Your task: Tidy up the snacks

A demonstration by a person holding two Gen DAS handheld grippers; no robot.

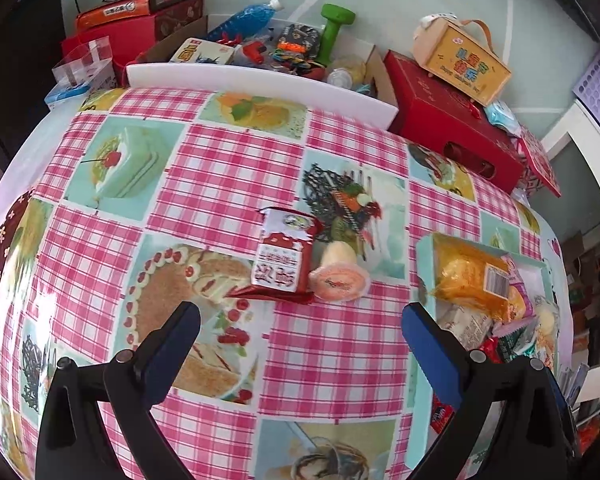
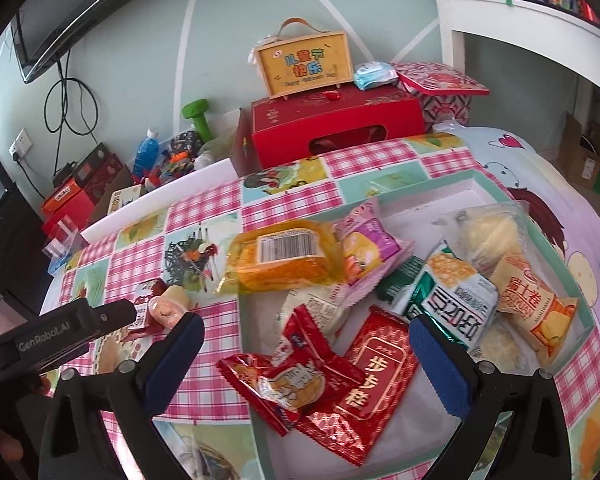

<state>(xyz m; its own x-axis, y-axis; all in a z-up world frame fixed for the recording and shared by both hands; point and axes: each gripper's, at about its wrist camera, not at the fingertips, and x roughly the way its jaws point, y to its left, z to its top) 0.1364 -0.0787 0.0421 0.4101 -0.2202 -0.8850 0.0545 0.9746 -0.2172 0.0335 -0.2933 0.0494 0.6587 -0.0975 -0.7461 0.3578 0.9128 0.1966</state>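
Both jaws gape wide, empty. The left gripper faces a red-and-white snack packet and a small peach jelly cup on the checked tabletop, beside the mint-rimmed cardboard tray under the right gripper. Likely next: grasp the packet and carry it trayward.

Loose snacks on table: two, a red packet and a jelly cup
Trays: one
Dumbbells: one
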